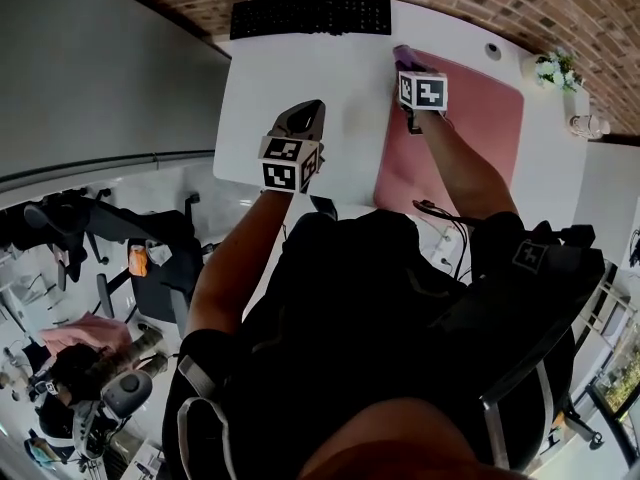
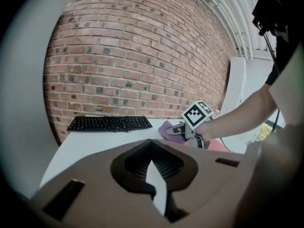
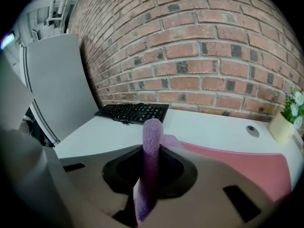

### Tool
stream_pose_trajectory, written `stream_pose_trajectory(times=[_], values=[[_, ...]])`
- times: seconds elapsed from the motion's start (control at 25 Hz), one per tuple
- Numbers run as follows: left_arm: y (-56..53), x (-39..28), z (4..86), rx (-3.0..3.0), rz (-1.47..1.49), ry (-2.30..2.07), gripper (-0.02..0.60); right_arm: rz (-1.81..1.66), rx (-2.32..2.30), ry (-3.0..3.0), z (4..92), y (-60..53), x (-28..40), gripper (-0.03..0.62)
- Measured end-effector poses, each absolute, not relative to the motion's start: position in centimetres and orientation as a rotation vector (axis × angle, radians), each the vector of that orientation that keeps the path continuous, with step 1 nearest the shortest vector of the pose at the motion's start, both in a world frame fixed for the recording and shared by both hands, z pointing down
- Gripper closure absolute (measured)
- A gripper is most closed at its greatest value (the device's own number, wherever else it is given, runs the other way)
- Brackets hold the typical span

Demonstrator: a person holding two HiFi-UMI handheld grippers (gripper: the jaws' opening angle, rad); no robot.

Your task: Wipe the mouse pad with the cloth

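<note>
Surface: white desk (image 1: 290, 68) set against a red brick wall (image 3: 213, 46). Black keyboard (image 1: 310, 15) lies at the far edge by the wall. Pink pad (image 1: 480, 118) covers the right half of the desk, lying flat, its left edge near the desk's middle. Small round disc (image 1: 492, 51) sits in the desktop just past the pad's far edge. Pale pot of white flowers (image 1: 553, 68) stands at the far right corner.

Room: grey partition (image 1: 90, 68) to the left of the desk. Dark office chair (image 1: 160, 258) beyond it on a pale floor. Another person (image 1: 80, 353) sits low at the left.

Right gripper (image 1: 408, 68) is over the pad's far left corner, jaws clamped on a purple cloth (image 3: 153, 127). A fold stands up between them; the loose end bunches at that corner.

Left gripper (image 1: 310, 108) hangs over bare desk left of the pad, well apart from the cloth. Jaws drawn together with only a sliver of desk showing between, nothing held.
</note>
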State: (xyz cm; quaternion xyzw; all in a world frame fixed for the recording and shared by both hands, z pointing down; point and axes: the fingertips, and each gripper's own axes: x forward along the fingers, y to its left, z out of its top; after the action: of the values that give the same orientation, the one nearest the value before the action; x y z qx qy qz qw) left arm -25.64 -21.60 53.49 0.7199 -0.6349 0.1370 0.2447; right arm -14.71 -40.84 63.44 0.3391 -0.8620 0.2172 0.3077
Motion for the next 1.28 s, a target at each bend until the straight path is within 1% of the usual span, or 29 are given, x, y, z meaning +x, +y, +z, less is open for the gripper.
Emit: stream_pose_trajectory(times=[0.2,0.4,0.52,0.72,0.96,1.28], values=[[-21.3,-25.4,51.0,2.117,0.392,-1.72,0.577,0.564,0.97,-2.301,60.8,-39.7,-13.8,0.534],[-20.5,-25.7,48.7,2.207,0.346,-1.736,0.577,0.563,1.115,-2.387,55.7,-37.8,-12.3,0.534],[-20.2,-25.5,47.8,2.234,0.274,-1.695,0.578,0.558,1.158,-2.461,52.3,-35.9,-11.4,0.534],[-20.3,-24.0,46.1,2.32,0.136,-1.5,0.578,0.506,1.266,-2.517,47.3,-32.0,-8.6,0.534],[-20.3,-22.1,44.0,2.409,0.203,-1.43,0.578,0.417,1.358,-2.562,42.5,-27.7,-6.2,0.534],[-19.7,-19.5,40.3,2.429,0.204,-1.554,0.577,0.28,1.45,-2.614,39.4,-24.2,-2.8,0.536]])
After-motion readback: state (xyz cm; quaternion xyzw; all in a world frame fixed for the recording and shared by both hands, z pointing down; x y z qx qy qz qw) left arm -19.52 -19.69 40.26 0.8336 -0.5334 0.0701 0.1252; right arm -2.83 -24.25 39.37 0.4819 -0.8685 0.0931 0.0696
